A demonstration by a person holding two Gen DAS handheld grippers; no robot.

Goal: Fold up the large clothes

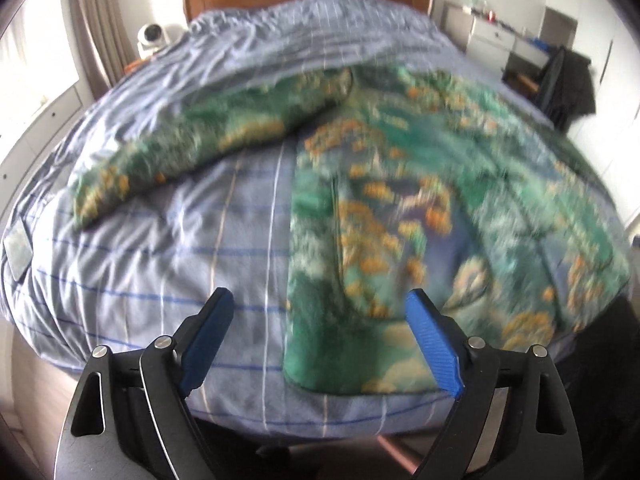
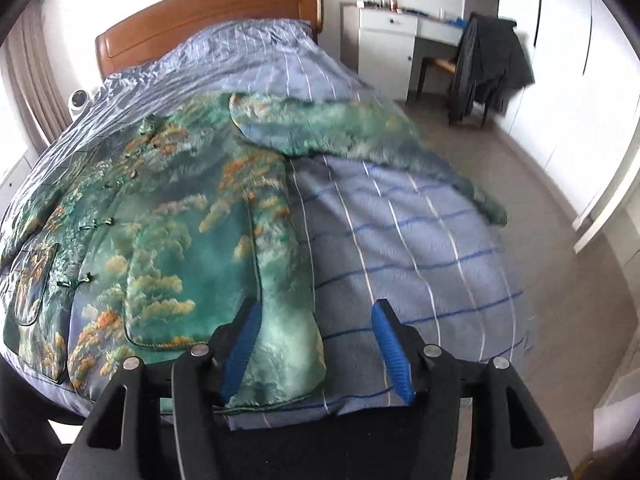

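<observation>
Left wrist view: left gripper (image 1: 320,336) spread wide, holding nothing, over near edge of bed (image 1: 160,264); green patterned jacket (image 1: 400,208) lies flat, blurred. Right wrist view: right gripper (image 2: 316,344) agape, empty, above jacket's near hem corner (image 2: 288,364), sleeve (image 2: 360,132) toward bed's right edge.

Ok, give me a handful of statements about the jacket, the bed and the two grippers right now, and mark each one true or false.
1. The green printed jacket lies spread flat on the striped blue duvet. True.
2. The left gripper is shut on the jacket's hem. False: its jaws are wide apart and hold nothing.
3. The right gripper is open, with the jacket's lower corner showing between its jaws. True.
4. Both sleeves are folded in across the chest. False: the sleeves stretch outward, away from the body.
5. A dark garment hangs over a chair by the white desk. True.
</observation>
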